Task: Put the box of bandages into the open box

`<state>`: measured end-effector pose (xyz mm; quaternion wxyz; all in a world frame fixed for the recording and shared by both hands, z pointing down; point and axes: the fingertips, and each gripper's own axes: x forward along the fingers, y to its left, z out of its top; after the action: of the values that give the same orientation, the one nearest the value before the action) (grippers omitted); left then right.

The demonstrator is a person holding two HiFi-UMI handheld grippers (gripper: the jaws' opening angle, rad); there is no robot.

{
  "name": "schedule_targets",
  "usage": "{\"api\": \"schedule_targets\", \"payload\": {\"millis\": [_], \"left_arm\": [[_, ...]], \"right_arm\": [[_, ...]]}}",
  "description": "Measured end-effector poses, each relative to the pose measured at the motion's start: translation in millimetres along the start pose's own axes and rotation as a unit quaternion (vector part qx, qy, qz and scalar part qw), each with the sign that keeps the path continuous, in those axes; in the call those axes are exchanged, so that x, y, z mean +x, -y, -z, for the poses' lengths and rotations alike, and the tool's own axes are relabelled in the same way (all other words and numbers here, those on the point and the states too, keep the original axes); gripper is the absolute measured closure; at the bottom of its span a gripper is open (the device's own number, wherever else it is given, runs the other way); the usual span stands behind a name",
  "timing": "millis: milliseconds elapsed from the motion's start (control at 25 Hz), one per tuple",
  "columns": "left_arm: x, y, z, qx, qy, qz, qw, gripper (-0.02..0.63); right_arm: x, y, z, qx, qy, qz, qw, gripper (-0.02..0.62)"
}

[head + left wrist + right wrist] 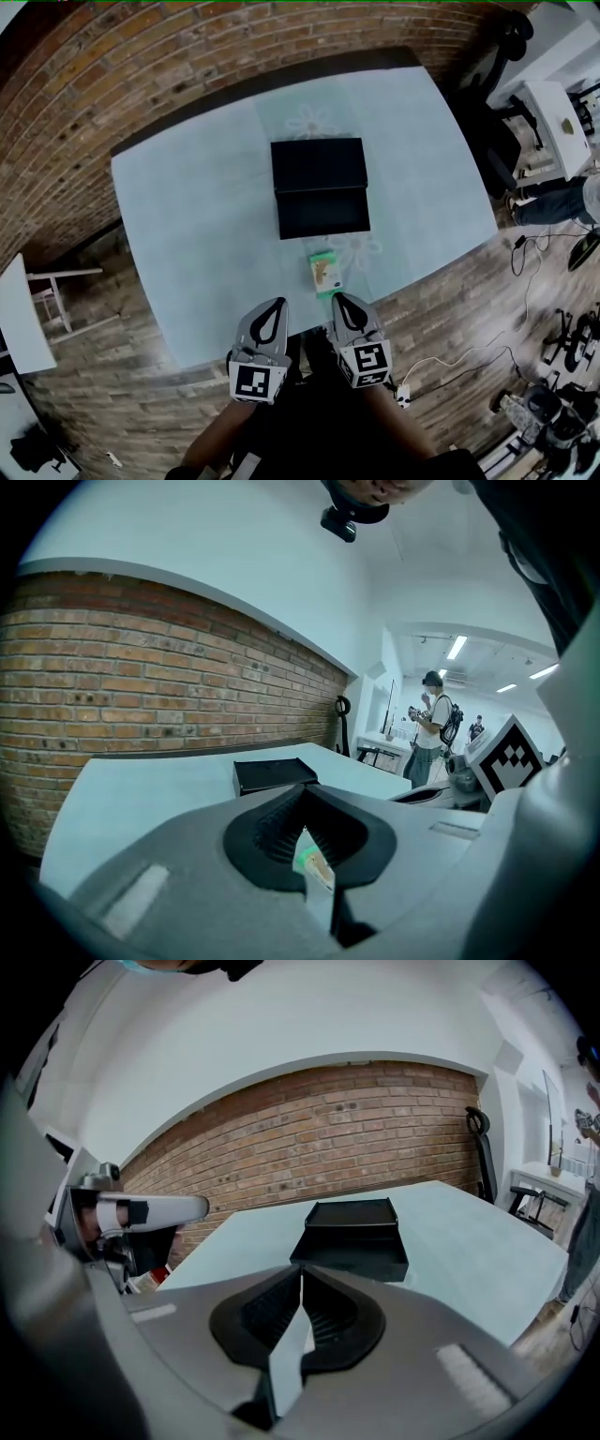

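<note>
Bandage box point(325, 274) lengthwise toward open box point(321, 187)

The counter point(187, 206) is a pale mint green, with faint white flower motifs point(312, 120) along a slightly lighter middle strip. The open box point(320, 187) is plain black, with no print showing. The box of bandages point(325, 274) is green and cream. The left claw point(278, 303) and the right claw point(337, 298) are grey with black ribbed linings, and their marker cubes point(257, 382) are patterned in black-and-white squares. The brick wall point(356, 1138) is red-brown with pale mortar lines — white above it. The floor point(141, 394) is brown wood planks.
</note>
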<state>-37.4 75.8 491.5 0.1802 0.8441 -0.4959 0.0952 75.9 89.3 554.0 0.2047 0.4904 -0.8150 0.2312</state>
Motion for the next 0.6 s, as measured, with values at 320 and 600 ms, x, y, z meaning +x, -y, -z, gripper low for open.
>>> {"api": "schedule_targets", "payload": {"millis": [320,600], "left_arm": [[13.6,-14.5,13.6,-0.004,-0.012,0.008,0.9999,0.606],[24.4,-25.3,25.7,-0.012,-0.027,0.01,0.9995,0.606]], "right_arm": [[24.4,9.3,18.7,0.011,-0.036,0.015,0.999,0.496],[44.5,16.9,43.7,0.017,-0.075,0.024,0.997,0.421]]}}
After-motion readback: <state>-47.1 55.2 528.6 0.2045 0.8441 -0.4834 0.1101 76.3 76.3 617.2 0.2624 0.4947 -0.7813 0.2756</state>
